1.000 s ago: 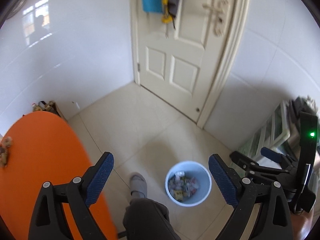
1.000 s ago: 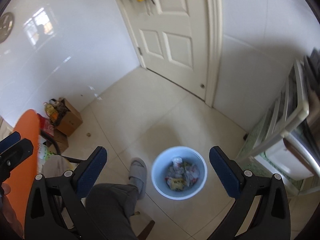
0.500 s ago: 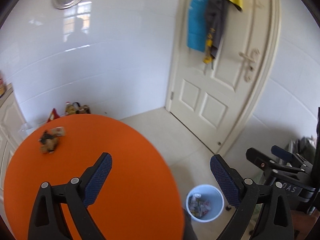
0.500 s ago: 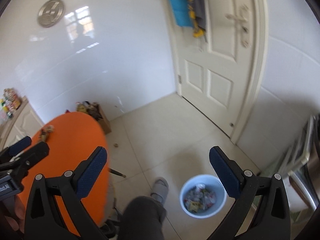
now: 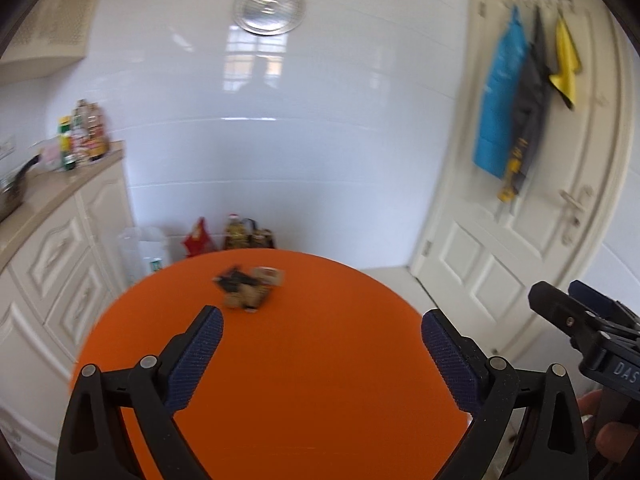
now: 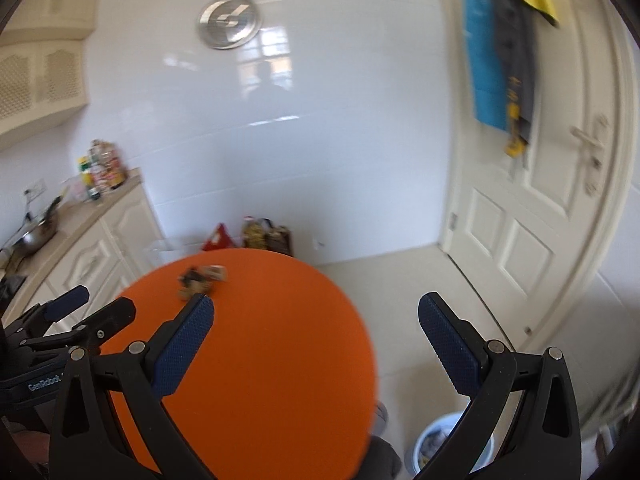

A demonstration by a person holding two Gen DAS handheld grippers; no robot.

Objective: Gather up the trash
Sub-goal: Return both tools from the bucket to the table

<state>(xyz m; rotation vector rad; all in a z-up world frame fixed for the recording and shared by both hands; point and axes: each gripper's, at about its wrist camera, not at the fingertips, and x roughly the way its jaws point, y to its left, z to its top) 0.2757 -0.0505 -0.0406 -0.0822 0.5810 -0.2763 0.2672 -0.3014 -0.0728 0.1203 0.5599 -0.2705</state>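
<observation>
**Trash pile on the orange bench, both tongs released**

A small heap of crumpled trash [image 5: 249, 289], brown, black and pale, blurred so that single pieces cannot be told apart, lies on the round orange bench [image 5: 304, 360] near its far edge. In the right wrist view the same heap [image 6: 201, 280] sits just beyond the left finger pad of the right tongs.

The left tongs [image 5: 322, 336] hang above the near half of the bench, spread wide with nothing between the blue pads; the trash lies ahead of them, nearer the left pad and apart from it. The right tongs [image 6: 316, 322] are likewise spread wide and hold nothing, positioned over the bench's right edge, so the left pad is over the orange top and the right pad over the pale tiled floor [image 6: 400, 280].

To the right of the bench and low down, a light blue waste bin [image 6: 432, 446] stands on the floor, partly hidden behind the right tongs, with mixed scraps in it.

Beyond the bench, against the white tiled wall [image 5: 300, 140], stand a red bag [image 5: 198, 236] and some bottles in a box [image 5: 248, 236]. Left of the bench run cream cabinets [image 5: 52, 264] with bottles on top. To its right is a white panelled door [image 5: 520, 220] with blue, grey and yellow cloths hanging on it. A round silver clock [image 6: 229, 22] hangs high on the wall.
</observation>
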